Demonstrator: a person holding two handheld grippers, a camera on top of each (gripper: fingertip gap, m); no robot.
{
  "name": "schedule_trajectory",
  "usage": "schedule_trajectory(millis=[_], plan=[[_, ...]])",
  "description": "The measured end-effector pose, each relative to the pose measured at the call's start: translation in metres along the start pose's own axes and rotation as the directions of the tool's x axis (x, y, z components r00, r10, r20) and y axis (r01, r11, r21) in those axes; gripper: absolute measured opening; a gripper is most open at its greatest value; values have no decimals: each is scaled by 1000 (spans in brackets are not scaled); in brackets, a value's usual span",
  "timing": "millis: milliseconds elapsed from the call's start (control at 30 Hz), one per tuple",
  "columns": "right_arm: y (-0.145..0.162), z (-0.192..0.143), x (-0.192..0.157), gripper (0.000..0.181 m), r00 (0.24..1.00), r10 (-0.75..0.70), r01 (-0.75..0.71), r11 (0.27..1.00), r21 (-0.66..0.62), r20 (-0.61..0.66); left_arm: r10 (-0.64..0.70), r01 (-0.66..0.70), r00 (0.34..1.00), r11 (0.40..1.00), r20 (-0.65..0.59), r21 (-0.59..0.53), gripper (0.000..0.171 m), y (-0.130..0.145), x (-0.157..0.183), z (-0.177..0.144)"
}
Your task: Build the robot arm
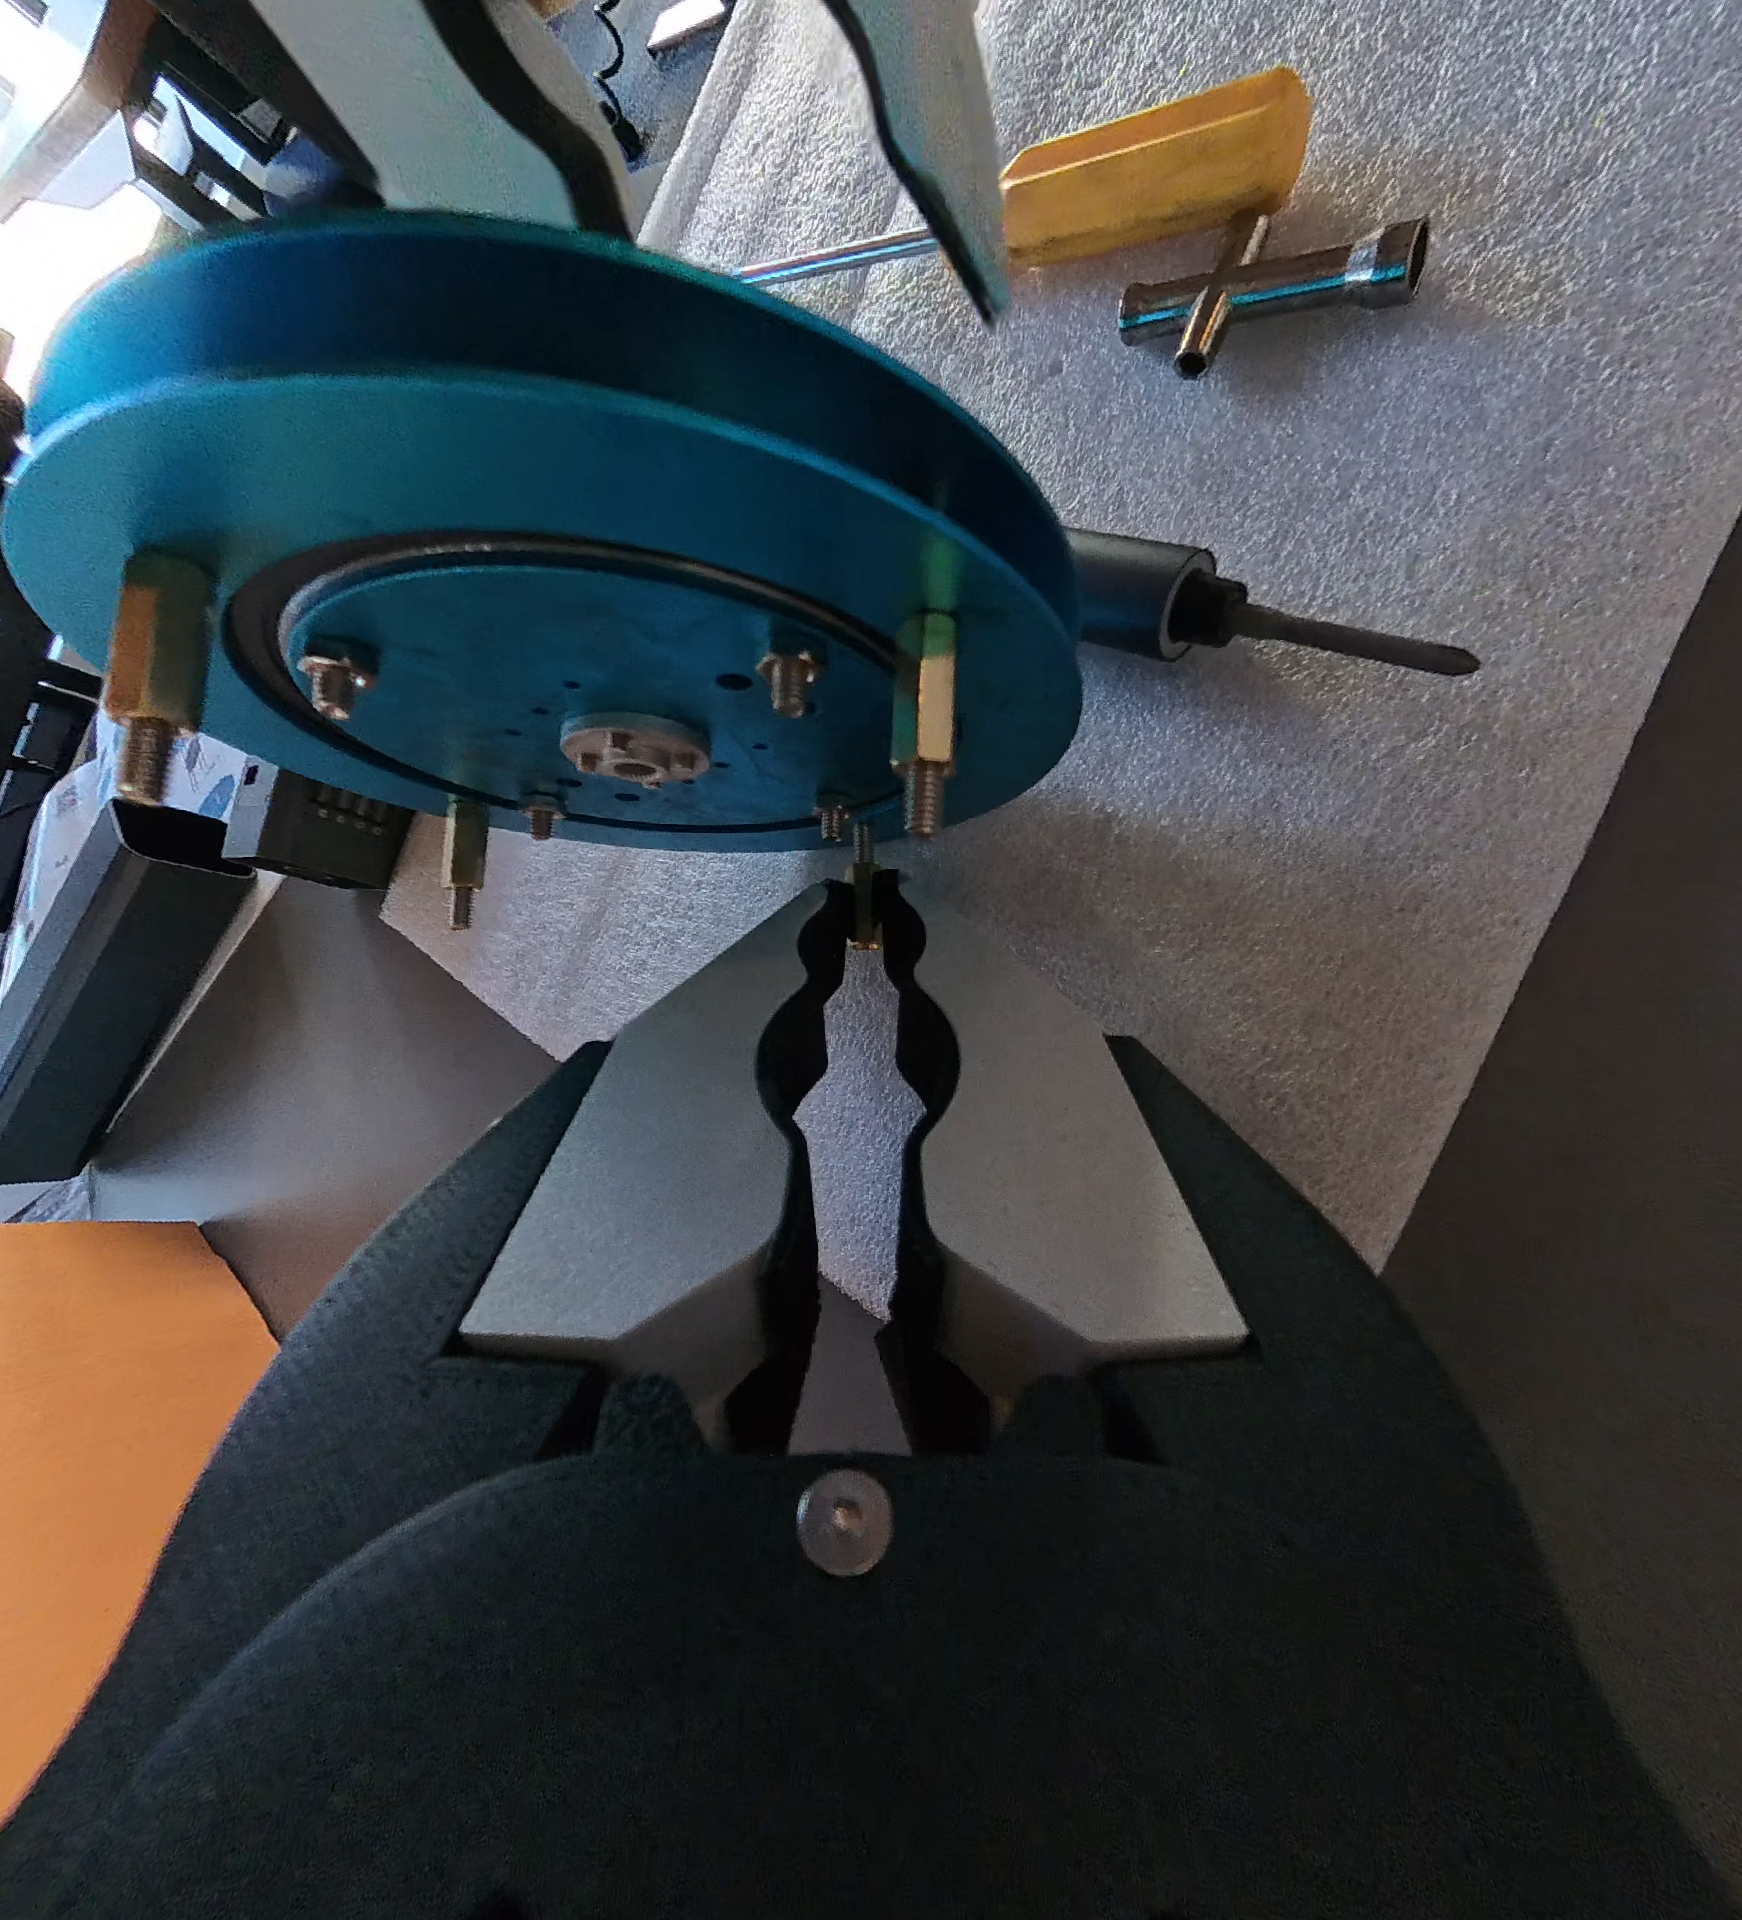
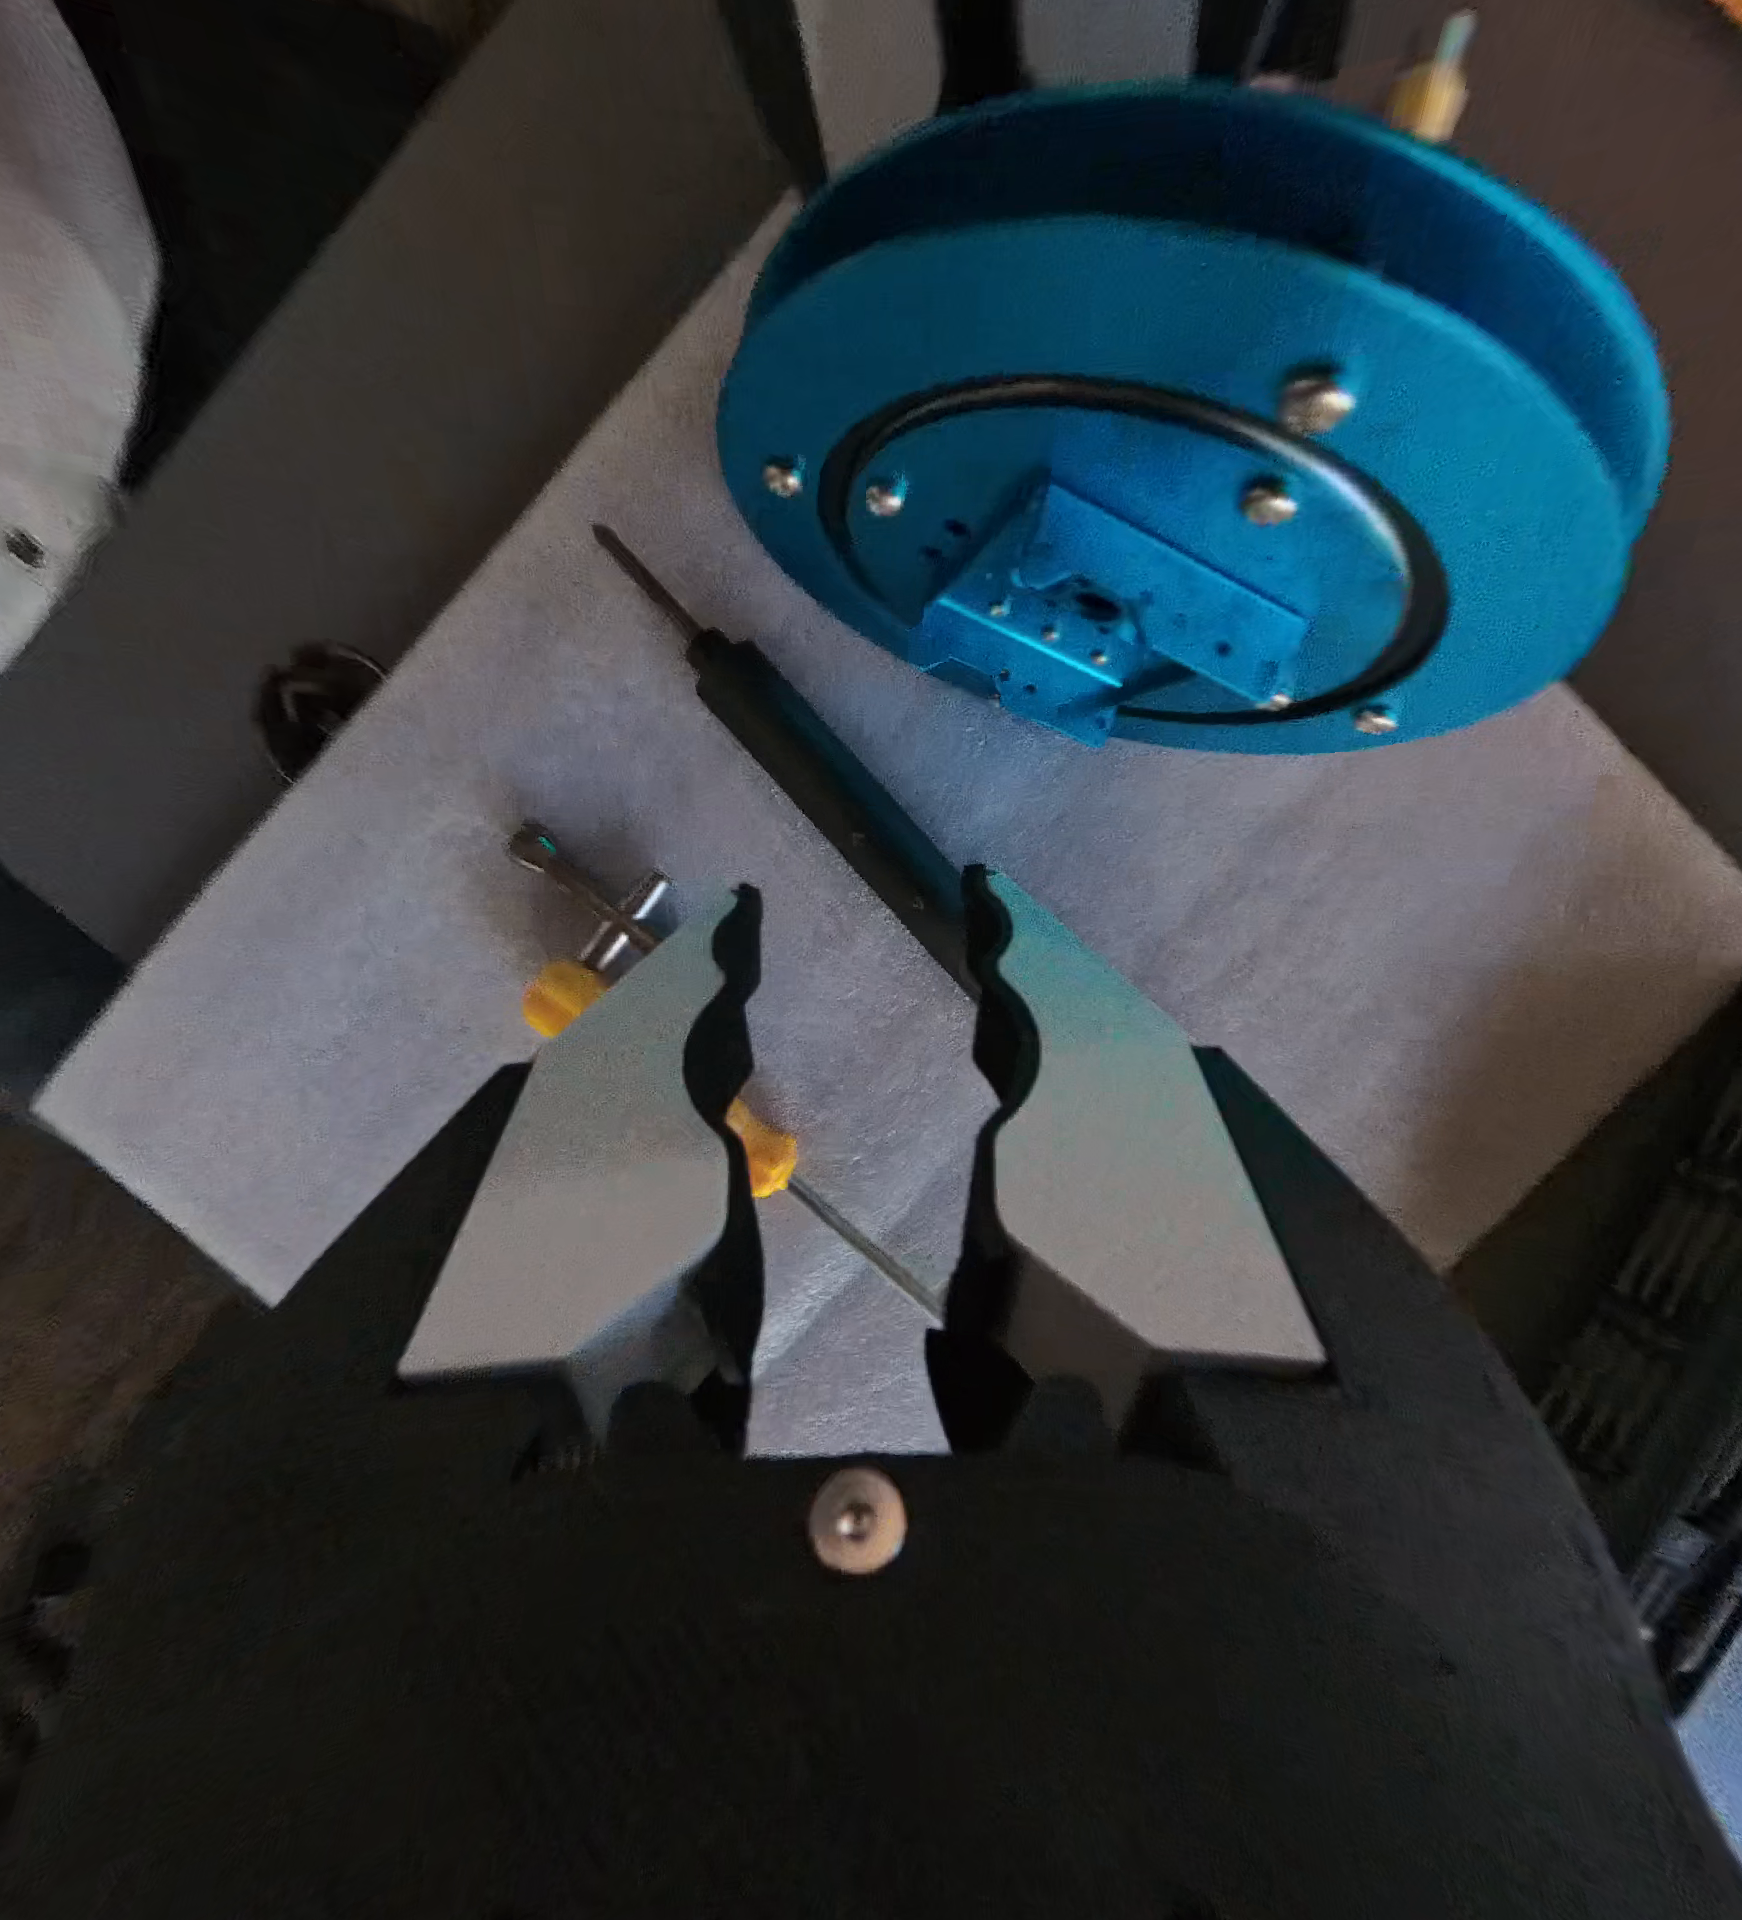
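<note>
My left gripper (image 1: 864, 909) is shut on a small brass standoff (image 1: 864, 920). The standoff's threaded tip meets the near rim of a blue round plate assembly (image 1: 534, 447). The assembly is tilted up above a grey foam mat (image 1: 1366, 831). Other brass standoffs (image 1: 924, 717) and screws stick out of its face. In the right wrist view the assembly (image 2: 1054, 322) shows its other side, with a blue bracket (image 2: 1116, 613). My right gripper (image 2: 856, 894) is open and empty, a short way back from the assembly, above the mat (image 2: 379, 987). Its fingers (image 1: 950, 177) show behind the assembly in the left wrist view.
On the mat lie a dark-handled screwdriver (image 1: 1262, 623) (image 2: 825, 769), a metal cross wrench (image 1: 1272, 291) (image 2: 597, 904) and a yellow-handled tool (image 1: 1158, 177) (image 2: 763, 1148). A dark box (image 1: 98, 987) stands at the left. A person's white sleeve (image 2: 15, 364) is at the left edge. One gripper's finger ends stand about 8 centimetres off the other's. From my right tips it is roughly 4 centimetres to the metal cross wrench (image 2: 597, 904); from my left, 11 centimetres. It turns up in the left wrist view (image 1: 1260, 278) as well.
</note>
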State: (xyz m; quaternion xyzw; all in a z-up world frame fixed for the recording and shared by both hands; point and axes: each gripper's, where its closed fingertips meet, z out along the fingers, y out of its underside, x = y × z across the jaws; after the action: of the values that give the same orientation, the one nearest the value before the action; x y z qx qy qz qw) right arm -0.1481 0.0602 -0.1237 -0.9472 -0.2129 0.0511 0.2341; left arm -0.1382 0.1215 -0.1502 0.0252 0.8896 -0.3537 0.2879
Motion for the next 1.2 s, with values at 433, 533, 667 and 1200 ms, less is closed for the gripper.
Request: schedule_trajectory(millis=[433,533,667,1200], plan=[[31,14,12,17,982,-163,147,976,-158,-95,15,-15,1000,1000,16,1,5,0,0,0],[38,3,17,16,975,-169,144,976,-166,-147,18,-18,1000,1000,21,-1,5,0,0,0],[60,-8,22,16,983,-94,58,974,-221,-155,13,-13,1000,1000,19,0,5,0,0,0],[78,-13,-9,16,991,59,-90,959,-267,-123,8,-8,1000,1000,17,2,5,0,0,1]])
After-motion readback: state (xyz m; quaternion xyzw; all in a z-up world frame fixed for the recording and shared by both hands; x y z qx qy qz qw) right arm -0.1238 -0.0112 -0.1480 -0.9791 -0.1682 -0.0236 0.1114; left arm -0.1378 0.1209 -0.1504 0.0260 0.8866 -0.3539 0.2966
